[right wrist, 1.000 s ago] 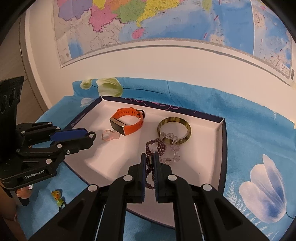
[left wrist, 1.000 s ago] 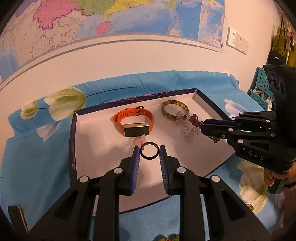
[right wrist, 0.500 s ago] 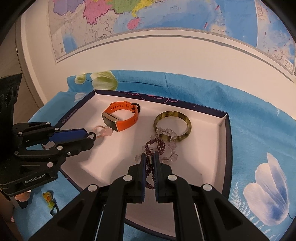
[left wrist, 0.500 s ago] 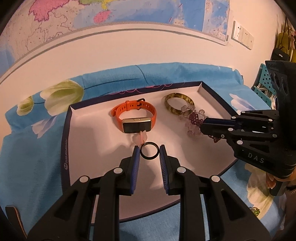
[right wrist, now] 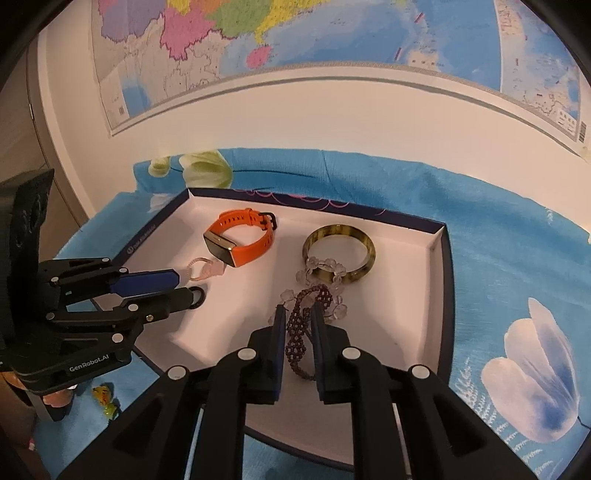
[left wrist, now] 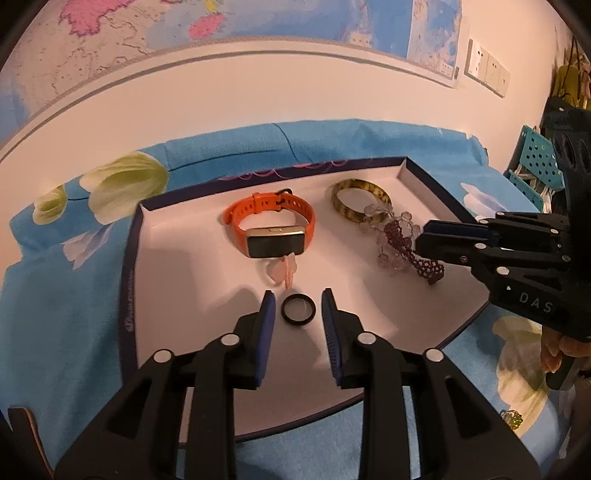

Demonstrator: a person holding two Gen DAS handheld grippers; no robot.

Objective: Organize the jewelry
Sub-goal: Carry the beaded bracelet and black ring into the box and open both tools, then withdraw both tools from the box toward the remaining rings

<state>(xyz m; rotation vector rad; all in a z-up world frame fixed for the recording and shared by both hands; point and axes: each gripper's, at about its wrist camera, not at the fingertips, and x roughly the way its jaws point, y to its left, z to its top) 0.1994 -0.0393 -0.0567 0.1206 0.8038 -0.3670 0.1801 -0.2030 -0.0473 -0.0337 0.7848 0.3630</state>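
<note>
Between the left gripper's (left wrist: 298,298) just-widened blue pads, the small glossy black ring (left wrist: 298,310) lies released on the white tray (left wrist: 177,258), no longer pinched.

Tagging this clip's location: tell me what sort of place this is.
Probably a room in a home: a wall map, a floral blue cloth under a jewelry tray, wall switches.

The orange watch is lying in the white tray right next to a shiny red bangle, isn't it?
Not quite. The orange strap watch does lie in the white tray, but the round glossy bangle beside it is mottled olive-green and brown, not red. The right wrist view shows it clearly.
</note>
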